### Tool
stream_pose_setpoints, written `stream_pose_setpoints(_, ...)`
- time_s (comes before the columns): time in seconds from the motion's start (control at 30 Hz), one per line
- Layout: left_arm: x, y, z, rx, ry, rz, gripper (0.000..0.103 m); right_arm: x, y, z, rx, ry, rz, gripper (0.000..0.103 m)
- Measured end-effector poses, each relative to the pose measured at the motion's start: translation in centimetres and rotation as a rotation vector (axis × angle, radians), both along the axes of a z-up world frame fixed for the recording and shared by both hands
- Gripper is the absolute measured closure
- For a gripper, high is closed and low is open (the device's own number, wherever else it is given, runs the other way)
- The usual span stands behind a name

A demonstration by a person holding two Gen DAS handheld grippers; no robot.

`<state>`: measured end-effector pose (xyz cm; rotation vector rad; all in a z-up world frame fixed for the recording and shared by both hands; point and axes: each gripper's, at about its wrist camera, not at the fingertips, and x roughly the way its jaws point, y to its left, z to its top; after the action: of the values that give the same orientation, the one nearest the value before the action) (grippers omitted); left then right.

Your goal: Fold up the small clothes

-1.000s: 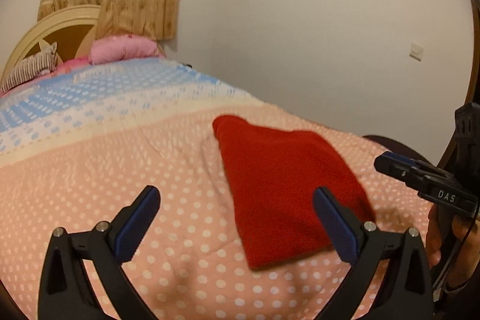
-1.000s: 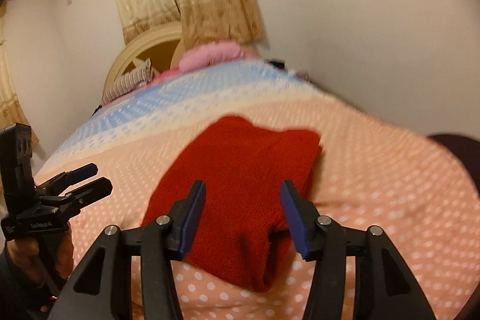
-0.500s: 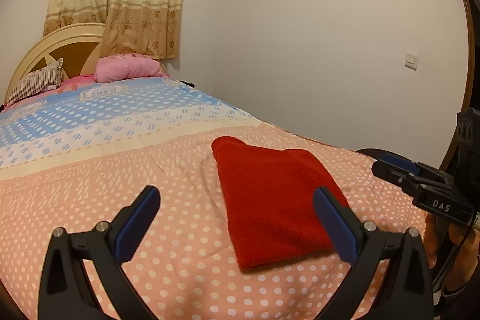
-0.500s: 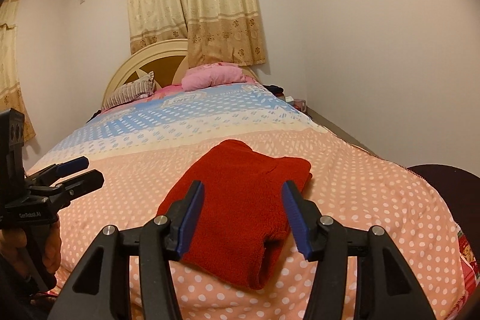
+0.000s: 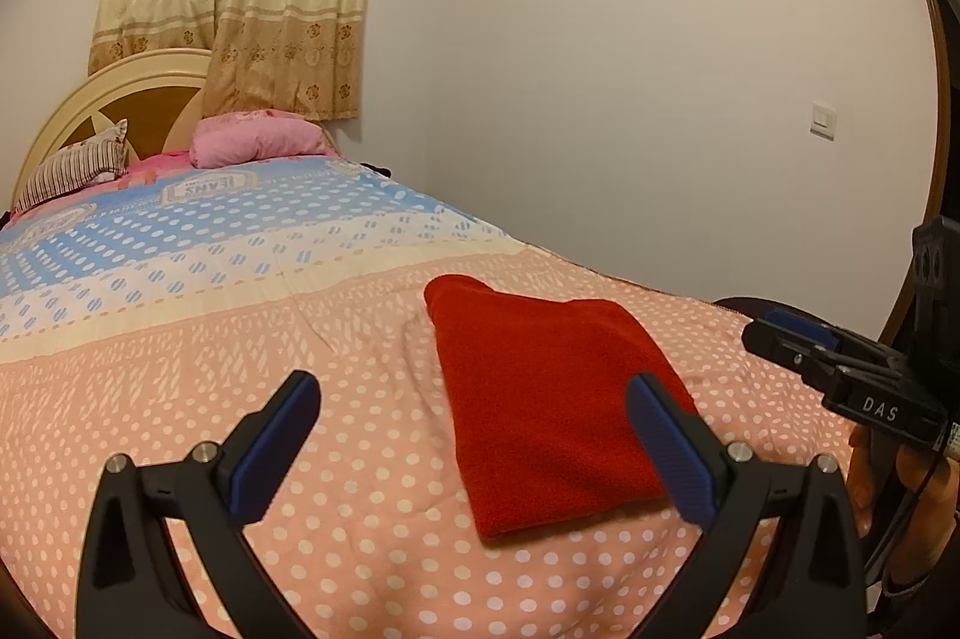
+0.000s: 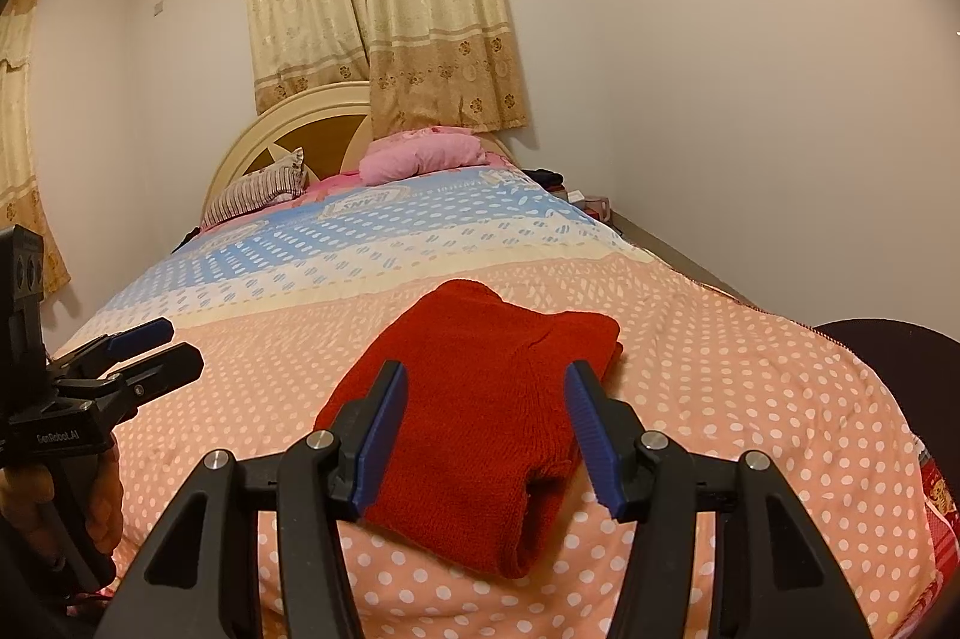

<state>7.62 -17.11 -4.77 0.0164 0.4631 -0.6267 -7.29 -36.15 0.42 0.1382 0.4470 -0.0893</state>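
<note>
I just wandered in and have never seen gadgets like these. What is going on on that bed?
A person holds a two-finger gripper in each hand to fold small clothes. A red knit garment lies folded into a neat rectangle on the polka-dot bedspread. The left gripper and the right gripper both hang above the bed with jaws open, touching nothing. The folding looks done.

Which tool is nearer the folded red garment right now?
Right. The right tool hovers open directly over the red garment's near edge, which shows between its fingers. The left tool, also open, sits off to the garment's left over the dotted bedspread.
</note>
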Motion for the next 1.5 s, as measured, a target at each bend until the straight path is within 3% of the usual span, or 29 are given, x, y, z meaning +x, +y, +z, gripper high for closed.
stream_pose_setpoints(1.5, -0.5, -1.1, -0.1, 0.033, -0.013, -0.005, 0.0, -0.1, 0.1, -0.6, 0.037, 0.001, -0.015, 0.046)
